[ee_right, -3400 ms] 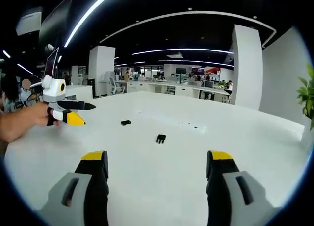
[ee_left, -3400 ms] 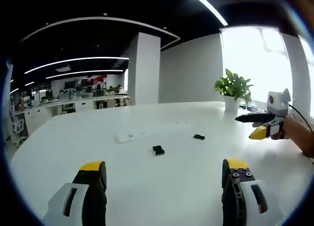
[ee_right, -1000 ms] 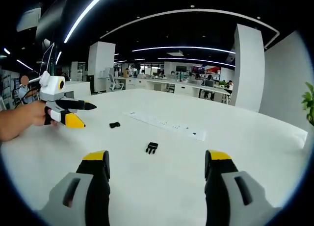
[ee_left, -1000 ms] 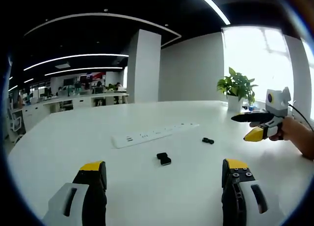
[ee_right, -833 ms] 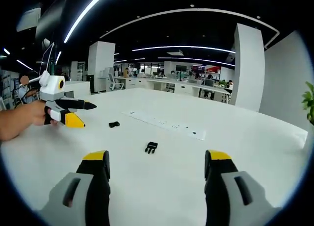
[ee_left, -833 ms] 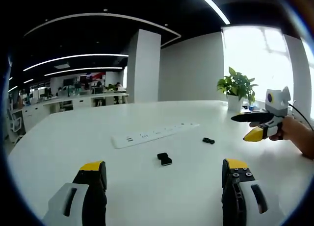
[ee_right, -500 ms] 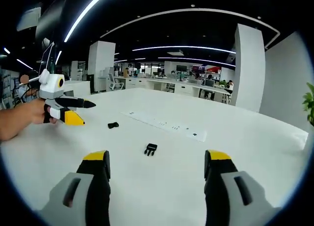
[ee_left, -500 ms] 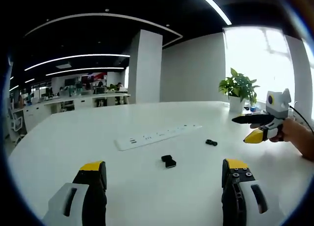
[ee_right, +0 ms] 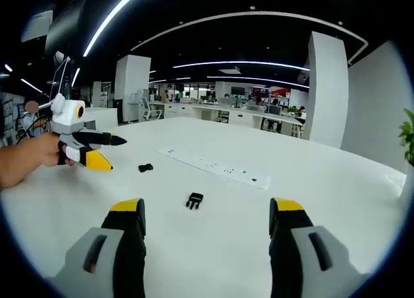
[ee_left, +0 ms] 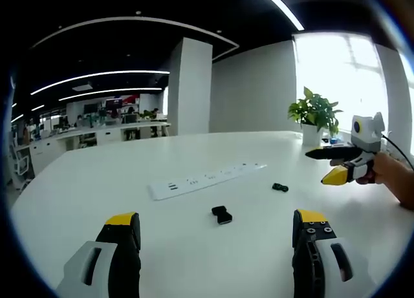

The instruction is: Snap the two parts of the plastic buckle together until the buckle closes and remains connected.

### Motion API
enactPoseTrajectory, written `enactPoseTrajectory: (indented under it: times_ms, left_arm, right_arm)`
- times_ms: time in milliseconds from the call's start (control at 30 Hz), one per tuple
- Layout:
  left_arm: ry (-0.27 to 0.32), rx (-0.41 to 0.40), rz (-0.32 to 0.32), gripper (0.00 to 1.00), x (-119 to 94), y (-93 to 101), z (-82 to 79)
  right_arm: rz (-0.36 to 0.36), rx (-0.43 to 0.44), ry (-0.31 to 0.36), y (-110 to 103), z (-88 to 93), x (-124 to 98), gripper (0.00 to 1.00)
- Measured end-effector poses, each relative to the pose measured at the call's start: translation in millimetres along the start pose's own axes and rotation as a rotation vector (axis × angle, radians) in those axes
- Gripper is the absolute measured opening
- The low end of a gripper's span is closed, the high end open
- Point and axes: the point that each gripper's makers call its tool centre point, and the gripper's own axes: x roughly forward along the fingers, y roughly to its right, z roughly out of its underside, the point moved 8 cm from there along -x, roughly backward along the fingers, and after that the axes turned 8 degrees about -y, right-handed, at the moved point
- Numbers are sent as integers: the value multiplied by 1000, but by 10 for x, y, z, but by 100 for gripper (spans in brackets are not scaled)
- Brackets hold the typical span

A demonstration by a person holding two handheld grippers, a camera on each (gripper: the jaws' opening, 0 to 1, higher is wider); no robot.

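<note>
Lying on the white counter (ee_left: 84, 201), the two black buckle parts are apart from each other and from both grippers. In the left gripper view, the larger buckle part (ee_left: 222, 214) rests ahead of the left gripper (ee_left: 215, 228), roughly midway between its yellow-tipped jaws but well beyond them; the jaws are spread wide with nothing between them. The smaller buckle part (ee_left: 280, 187) lies farther off to the right, between the larger part and the right gripper (ee_left: 334, 165), which a hand (ee_left: 388, 179) holds above the counter near a potted plant (ee_left: 315, 115). A white power strip (ee_left: 208, 180) stretches across the counter behind the larger part.

In the right gripper view, the larger buckle part (ee_right: 194, 200) sits ahead of the right gripper (ee_right: 207, 211), nearer its left jaw than its right, clear of both; these jaws too stand wide apart and hold nothing. The smaller buckle part (ee_right: 145, 168) lies beyond and to the left, just beside the tips of the left gripper (ee_right: 105, 150), held in a hand (ee_right: 29, 157). The power strip (ee_right: 217, 167) runs behind.

Both parts are small, dark and glossy; the larger one shows prongs at one end in the right gripper view, while finer detail is too small to tell.
</note>
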Motion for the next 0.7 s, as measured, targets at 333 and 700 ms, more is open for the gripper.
enactPoseTrajectory:
  times_ms: [333, 700]
  left_arm:
    - [-5, -4, 0, 100, 56, -24, -27]
    - [-2, -5, 1, 100, 122, -53, -84]
  right_arm:
    - [0, -3, -5, 12, -8, 40, 77]
    - [1, -4, 5, 29, -78, 102, 77]
